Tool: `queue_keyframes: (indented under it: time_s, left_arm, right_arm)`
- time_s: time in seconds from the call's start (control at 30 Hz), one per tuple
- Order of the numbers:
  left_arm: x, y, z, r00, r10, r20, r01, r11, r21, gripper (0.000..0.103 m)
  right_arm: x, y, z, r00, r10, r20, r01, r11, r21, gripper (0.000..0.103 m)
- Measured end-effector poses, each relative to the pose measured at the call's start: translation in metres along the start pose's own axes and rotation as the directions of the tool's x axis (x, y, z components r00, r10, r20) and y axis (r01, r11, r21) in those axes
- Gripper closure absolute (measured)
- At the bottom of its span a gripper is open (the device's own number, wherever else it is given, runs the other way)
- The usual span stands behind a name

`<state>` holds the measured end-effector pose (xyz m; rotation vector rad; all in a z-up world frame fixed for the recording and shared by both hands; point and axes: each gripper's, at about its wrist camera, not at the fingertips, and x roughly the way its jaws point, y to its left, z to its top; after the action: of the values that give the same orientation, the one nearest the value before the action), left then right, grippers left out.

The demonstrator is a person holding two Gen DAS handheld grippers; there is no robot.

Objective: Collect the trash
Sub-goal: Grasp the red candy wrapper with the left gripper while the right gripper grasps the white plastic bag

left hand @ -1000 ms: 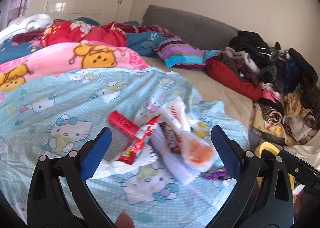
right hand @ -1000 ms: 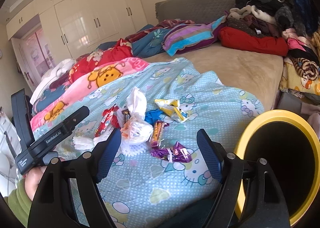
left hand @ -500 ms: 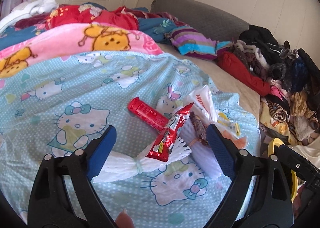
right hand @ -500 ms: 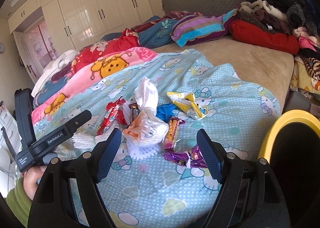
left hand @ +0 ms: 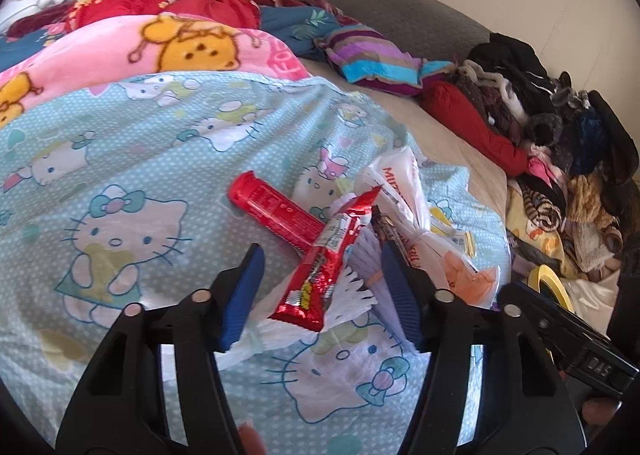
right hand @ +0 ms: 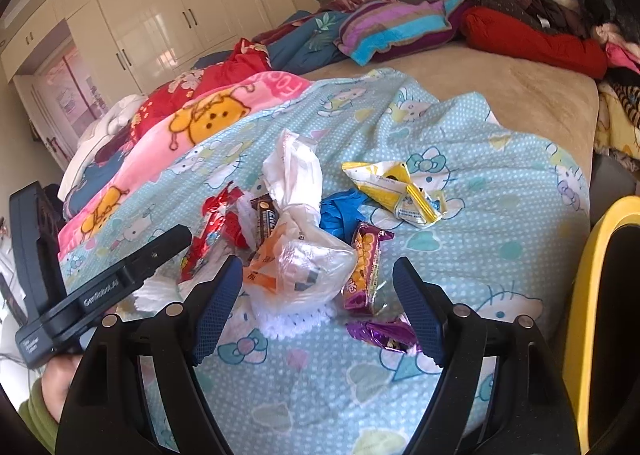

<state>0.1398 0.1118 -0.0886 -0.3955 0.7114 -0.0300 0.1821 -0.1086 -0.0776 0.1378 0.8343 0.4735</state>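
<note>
Trash lies in a heap on the Hello Kitty sheet [left hand: 120, 159]. My left gripper [left hand: 322, 287] is open, its blue fingers on either side of a red snack wrapper [left hand: 320, 271] that lies on a white frilly wrapper [left hand: 348, 295]. A red tube [left hand: 276, 211] lies just beyond. My right gripper [right hand: 318, 305] is open around a knotted clear plastic bag [right hand: 304, 251]. Near it are a purple-yellow biscuit pack [right hand: 364, 267], a purple foil wrapper [right hand: 384, 335], a blue wrapper [right hand: 340, 215] and a yellow packet [right hand: 396, 191]. The left gripper's body [right hand: 100, 279] shows in the right wrist view.
A yellow-rimmed black bin [right hand: 600, 319] stands at the bed's right edge. A pink blanket [left hand: 160, 51], a striped pillow [left hand: 376, 59] and a pile of clothes [left hand: 560, 143] fill the far side. White wardrobes [right hand: 160, 19] stand behind.
My left gripper has moved forward and down onto the red wrapper and its fingers have narrowed. My right gripper has moved closer to the plastic bag; the bin has slid towards the right edge.
</note>
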Motion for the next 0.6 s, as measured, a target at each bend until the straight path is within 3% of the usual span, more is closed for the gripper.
queue_keyframes:
  time_s: [0.47,0.5,0.53,0.6]
  left_arm:
    - [0.026,-0.006,0.001,0.996,0.025,-0.080,-0.022,0.999,0.027,0.060]
    - [0.026,-0.007,0.001,0.996,0.032,-0.081,-0.029,0.999,0.031,0.063]
    - [0.026,-0.008,0.001,0.996,0.038,-0.083,-0.035,0.999,0.035,0.072]
    - [0.028,-0.008,0.001,0.994,0.055,-0.091,-0.052,0.998,0.034,0.078]
  right_arm:
    - [0.021,0.000,-0.001,0.999,0.015,-0.050,-0.014,1.000,0.010,0.044]
    - [0.021,0.001,-0.002,0.999,0.015,-0.050,-0.014,1.000,0.005,0.047]
    - [0.022,0.002,-0.003,0.998,0.014,-0.053,-0.014,1.000,-0.002,0.051]
    - [0.023,0.003,-0.004,0.998,0.005,-0.057,-0.006,1.000,-0.011,0.059]
